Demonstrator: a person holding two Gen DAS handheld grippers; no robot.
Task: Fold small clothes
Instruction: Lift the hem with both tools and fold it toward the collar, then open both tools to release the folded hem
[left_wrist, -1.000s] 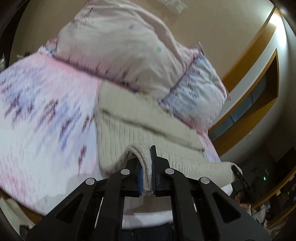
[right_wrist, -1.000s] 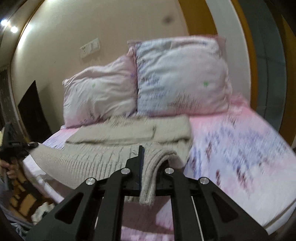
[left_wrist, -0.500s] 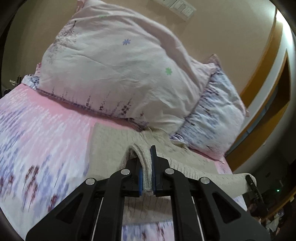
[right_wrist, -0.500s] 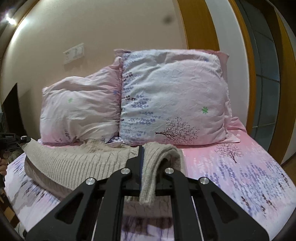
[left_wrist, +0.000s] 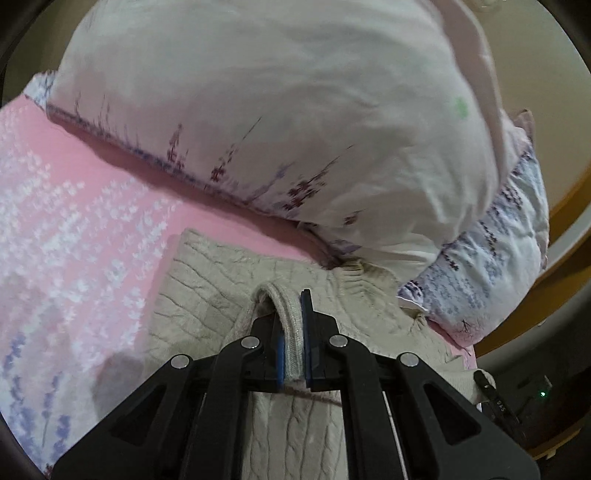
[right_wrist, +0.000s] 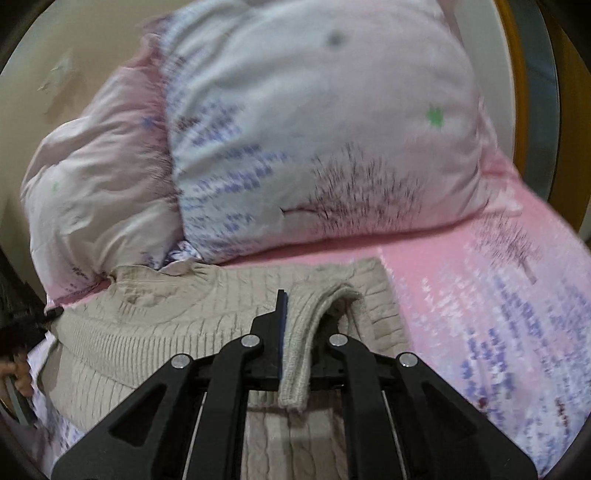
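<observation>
A beige cable-knit sweater (left_wrist: 207, 291) lies on the pink bed, its neck close to the pillows. My left gripper (left_wrist: 293, 325) is shut on the sweater's ribbed hem, held low over the garment's upper part. In the right wrist view the same sweater (right_wrist: 177, 317) spreads to the left. My right gripper (right_wrist: 301, 328) is shut on the other end of the ribbed hem, which is pulled over the body toward the neck. The left gripper's tip (right_wrist: 51, 314) shows at the far left edge there.
Two floral pillows (left_wrist: 280, 118) (right_wrist: 314, 140) stand against the wall right behind the sweater. The pink printed sheet (left_wrist: 66, 229) (right_wrist: 498, 295) stretches to both sides. The right gripper's tip (left_wrist: 495, 398) shows at the lower right of the left wrist view.
Both grippers have carried the hem forward and down toward the pillows. The lower half of the sweater now lies folded over the upper half. Both stay shut.
</observation>
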